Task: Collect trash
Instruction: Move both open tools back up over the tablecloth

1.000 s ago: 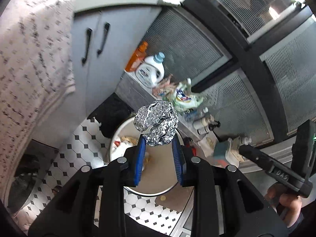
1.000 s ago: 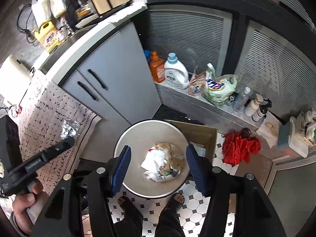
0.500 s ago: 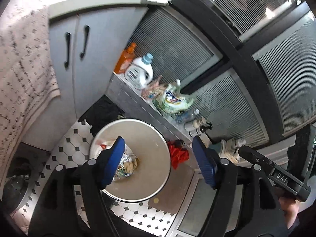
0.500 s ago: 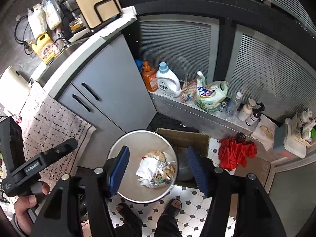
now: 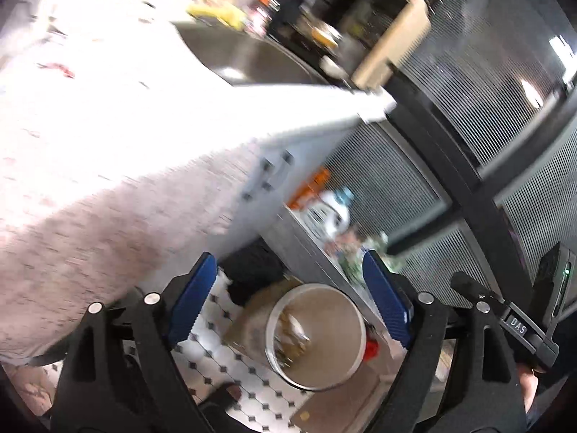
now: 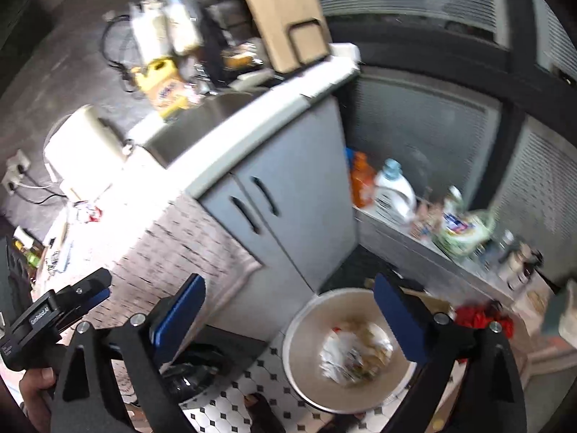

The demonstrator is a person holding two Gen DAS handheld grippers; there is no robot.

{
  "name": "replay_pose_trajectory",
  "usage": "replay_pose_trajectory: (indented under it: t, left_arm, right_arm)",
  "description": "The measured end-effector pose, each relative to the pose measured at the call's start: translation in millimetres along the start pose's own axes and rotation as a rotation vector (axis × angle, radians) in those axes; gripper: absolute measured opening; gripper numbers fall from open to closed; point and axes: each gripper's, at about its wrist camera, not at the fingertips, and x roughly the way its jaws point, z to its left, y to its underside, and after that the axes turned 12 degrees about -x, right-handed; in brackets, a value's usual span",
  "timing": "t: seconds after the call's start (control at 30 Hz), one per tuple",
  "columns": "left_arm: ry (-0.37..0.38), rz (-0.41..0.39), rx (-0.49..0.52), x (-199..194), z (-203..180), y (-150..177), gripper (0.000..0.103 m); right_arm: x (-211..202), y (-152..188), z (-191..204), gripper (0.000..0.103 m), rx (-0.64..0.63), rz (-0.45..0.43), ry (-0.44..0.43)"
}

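Note:
Both views are blurred by motion. The round metal trash bin (image 5: 335,317) stands on the tiled floor below both grippers, with crumpled paper and foil trash (image 6: 349,353) inside the bin (image 6: 324,310). My left gripper (image 5: 288,263) hangs high above the bin, its jaws opening with nothing between the blue pads. My right gripper (image 6: 288,283) is also well above the bin, its jaws opening wide and empty. Each gripper shows at the edge of the other's view, the right gripper's tip (image 5: 465,285) and the left gripper's tip (image 6: 90,288).
A grey two-door cabinet (image 6: 288,209) under a white counter with a sink (image 5: 259,61) stands left of the bin. A patterned cloth (image 6: 187,245) hangs over the counter. Detergent bottles (image 6: 393,195) line a low ledge. A red cloth (image 6: 479,315), a cardboard box (image 5: 249,314) and a person's foot (image 6: 259,407) are nearby.
The left gripper let go of the foil ball, which is gone from its jaws. Both jaws spread wider. Both grippers rose and tilted up, bringing the counter top into view.

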Motion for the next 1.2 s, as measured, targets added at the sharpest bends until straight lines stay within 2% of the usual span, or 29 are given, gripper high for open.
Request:
replay_pose_trajectory:
  t: [0.13,0.27,0.5,0.8,1.2]
  left_arm:
    - [-0.066,-0.115,-0.054,-43,32,-23,0.087]
    - [-0.107,-0.191,-0.115,-79,65,-39,0.088]
    - [-0.161,-0.262,-0.190,-123,110,-54,0.088]
    - [-0.214,-0.301,-0.242,-150,171,-73,0.088]
    - [-0.261,-0.315,-0.305,-162,248,-109,0.088]
  right_arm:
    - [7,-19,36,0.095,-0.019,-0.012,-0.064]
    - [11,-36,76,0.095,-0.093,-0.027,-0.109]
    - [22,-57,144,0.095,-0.168,-0.019,-0.193]
    - [38,-77,213,0.095,-0.186,-0.030,-0.246]
    - [67,-84,282,0.095,-0.227,-0.014,-0.226]
